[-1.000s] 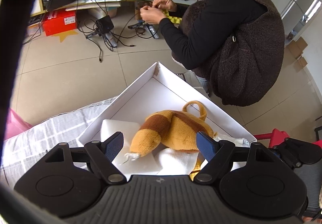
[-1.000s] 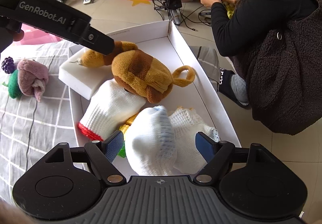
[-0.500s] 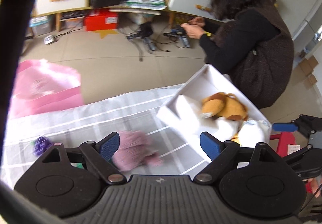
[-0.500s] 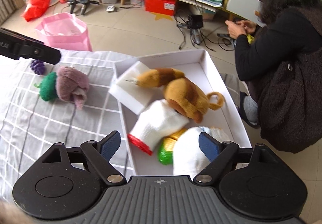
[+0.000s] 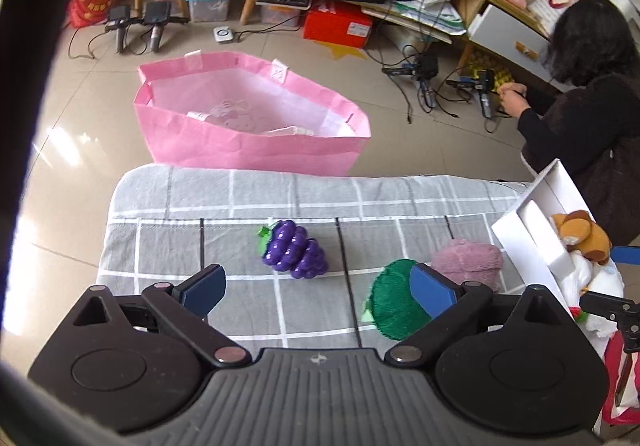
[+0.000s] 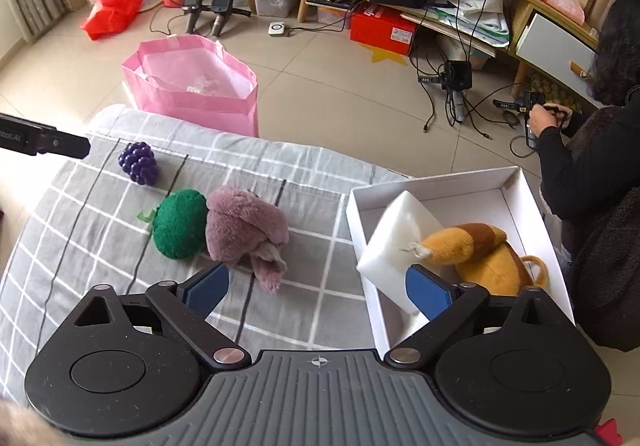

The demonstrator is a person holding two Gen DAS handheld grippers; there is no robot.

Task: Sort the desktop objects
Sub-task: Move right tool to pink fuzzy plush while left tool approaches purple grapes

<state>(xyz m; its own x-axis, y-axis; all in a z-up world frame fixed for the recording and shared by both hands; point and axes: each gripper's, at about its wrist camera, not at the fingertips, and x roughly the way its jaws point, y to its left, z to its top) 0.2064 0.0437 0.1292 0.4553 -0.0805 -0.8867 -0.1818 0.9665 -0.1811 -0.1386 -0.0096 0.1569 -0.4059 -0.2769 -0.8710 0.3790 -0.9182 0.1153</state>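
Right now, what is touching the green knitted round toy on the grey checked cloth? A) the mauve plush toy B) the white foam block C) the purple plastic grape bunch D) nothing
A: in the right wrist view the mauve plush toy presses against the green knitted round toy, while the purple plastic grape bunch lies apart and the white foam block sits in the white cardboard box.

Right gripper (image 6: 318,288): jaws opening, nothing between them
Grape bunch (image 6: 138,163): near the far left edge of the checked cloth (image 6: 100,230)
Green plush (image 6: 180,224): touching the mauve plush (image 6: 246,232), mid-cloth
White box (image 6: 432,183): right edge; foam block (image 6: 394,242) and brown plush (image 6: 476,250) inside
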